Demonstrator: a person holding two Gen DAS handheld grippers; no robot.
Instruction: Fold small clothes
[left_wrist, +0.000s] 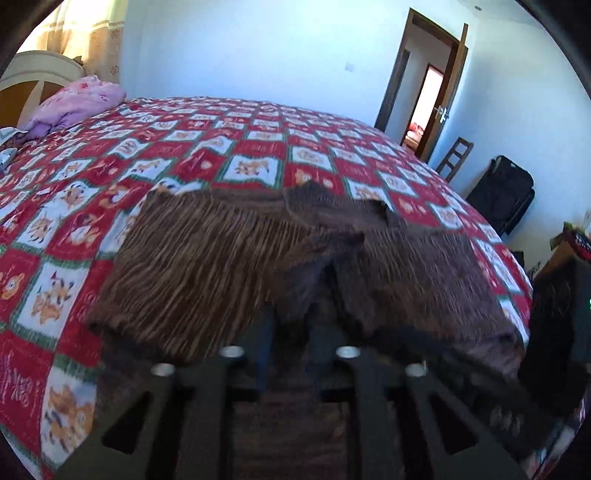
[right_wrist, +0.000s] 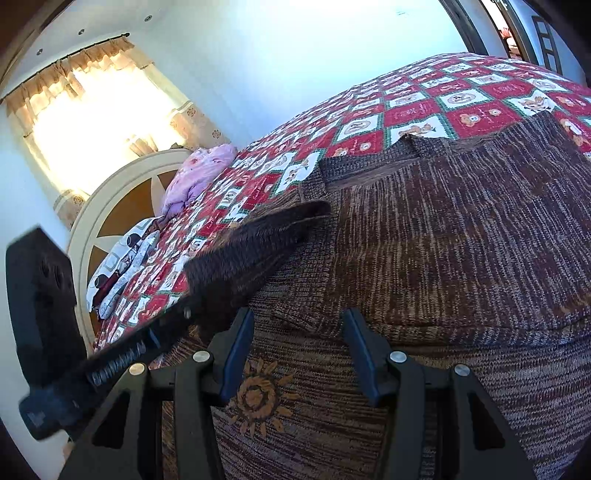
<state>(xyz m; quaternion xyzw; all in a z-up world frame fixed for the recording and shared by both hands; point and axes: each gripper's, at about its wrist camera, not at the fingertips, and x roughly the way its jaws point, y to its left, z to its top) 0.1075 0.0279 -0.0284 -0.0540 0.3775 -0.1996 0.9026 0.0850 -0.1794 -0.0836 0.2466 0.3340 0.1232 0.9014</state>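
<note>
At the far left by the cream headboard (right_wrist: 110, 206) lie one crumpled pink-lilac cloth (left_wrist: 74, 107) and one white printed pillow (right_wrist: 125, 258); neither has been touched by the folding. Across the middle of the bed's red, white and green checked quilt (left_wrist: 229, 147) lies the single task garment, a brown striped knitted sweater with an orange sunflower motif (right_wrist: 443, 240), spread near the bed's near edge. One sleeve already lies folded across its body; a second dark fold of it hangs over the left gripper (left_wrist: 295, 325), so I judge the fold about midway, with the remaining side and the final halving still to do. The left gripper is blurred and the knit drapes between its fingers; whether the pads pinch it I cannot tell. Further right, the right gripper (right_wrist: 299, 354) hovers above the sunflower with its blue pads (right_wrist: 362, 347) spread apart, gripping nothing. Count: one sweater, two grippers, one quilt.
</note>
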